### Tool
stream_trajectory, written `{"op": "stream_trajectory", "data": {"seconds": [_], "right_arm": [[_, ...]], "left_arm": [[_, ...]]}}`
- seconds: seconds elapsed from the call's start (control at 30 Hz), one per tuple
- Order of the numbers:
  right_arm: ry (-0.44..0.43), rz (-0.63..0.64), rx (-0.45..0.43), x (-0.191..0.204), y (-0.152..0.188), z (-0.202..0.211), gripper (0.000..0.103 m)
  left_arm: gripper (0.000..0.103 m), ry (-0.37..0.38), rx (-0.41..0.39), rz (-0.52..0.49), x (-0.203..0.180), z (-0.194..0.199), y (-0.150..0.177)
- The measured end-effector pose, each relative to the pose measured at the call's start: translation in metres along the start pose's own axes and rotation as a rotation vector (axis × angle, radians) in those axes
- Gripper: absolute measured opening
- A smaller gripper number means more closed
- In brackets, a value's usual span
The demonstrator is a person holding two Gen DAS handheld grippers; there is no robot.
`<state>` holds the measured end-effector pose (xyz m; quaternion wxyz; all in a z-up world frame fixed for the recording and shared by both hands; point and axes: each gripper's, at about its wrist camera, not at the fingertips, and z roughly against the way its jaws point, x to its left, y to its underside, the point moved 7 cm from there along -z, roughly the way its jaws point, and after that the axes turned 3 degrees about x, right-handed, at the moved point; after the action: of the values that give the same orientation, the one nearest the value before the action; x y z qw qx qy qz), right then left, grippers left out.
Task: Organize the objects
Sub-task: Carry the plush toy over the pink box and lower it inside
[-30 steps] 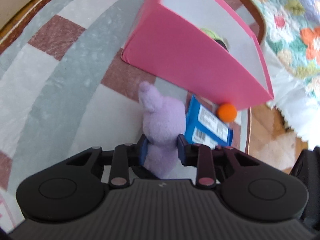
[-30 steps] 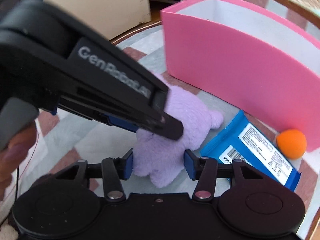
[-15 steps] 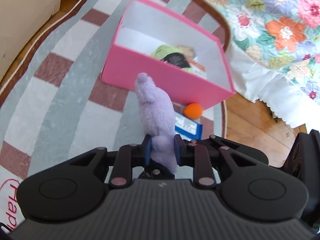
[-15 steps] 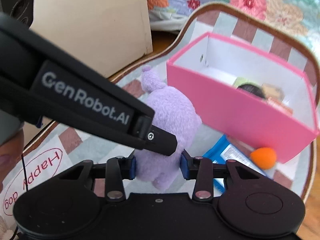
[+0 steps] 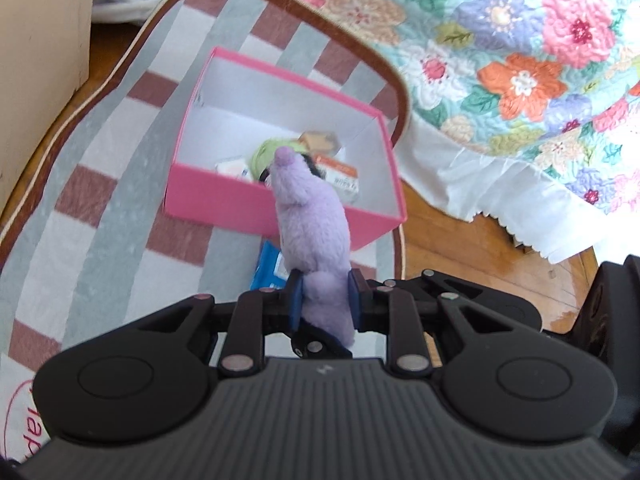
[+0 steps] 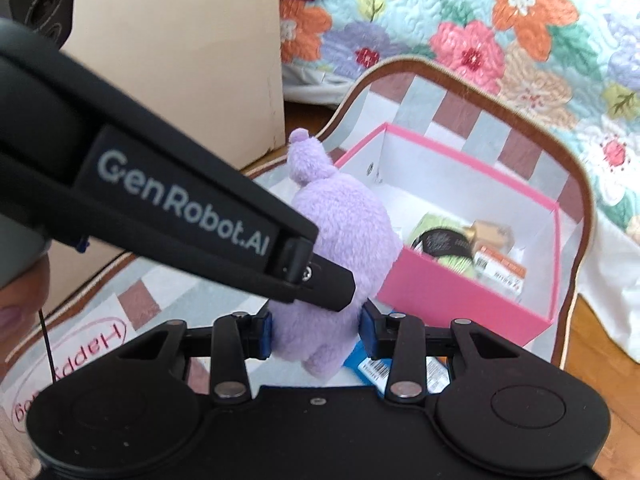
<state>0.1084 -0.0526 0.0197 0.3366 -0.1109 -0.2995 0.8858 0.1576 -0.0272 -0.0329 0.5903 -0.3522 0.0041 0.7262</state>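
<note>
A purple plush toy [image 5: 316,224] is held by both grippers, lifted well above the rug. My left gripper [image 5: 325,300] is shut on its lower end. My right gripper [image 6: 317,330] is shut on its body [image 6: 344,236], and the left gripper's black body [image 6: 180,208] crosses in front. The open pink box [image 5: 208,196] sits on the rug below and ahead, with a green item, a black item and small packets inside; it also shows in the right wrist view [image 6: 452,296].
A blue packet [image 5: 266,266] lies on the striped rug [image 5: 104,184] in front of the box. A beige cabinet [image 6: 180,60] stands at the left. A floral quilt [image 5: 520,60] hangs at the right over the wooden floor [image 5: 460,240].
Both grippers have risen with the plush toy, from rug level to high above the box. The box interior has come into view.
</note>
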Motion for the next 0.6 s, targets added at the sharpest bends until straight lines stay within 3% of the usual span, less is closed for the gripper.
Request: {"op": "stream_trajectory", "data": {"seconds": [0.3, 0.6], "right_arm": [[0.043, 0.011, -0.051, -0.032, -0.058, -0.002, 0.045], [0.040, -0.010, -0.125, -0.067, -0.112, -0.040, 0.042]], "left_arm": [[0.022, 0.030, -0.045, -0.022, -0.024, 0.007, -0.058], [0.022, -0.002, -0.088, -0.043, -0.006, -0.028, -0.133]]}}
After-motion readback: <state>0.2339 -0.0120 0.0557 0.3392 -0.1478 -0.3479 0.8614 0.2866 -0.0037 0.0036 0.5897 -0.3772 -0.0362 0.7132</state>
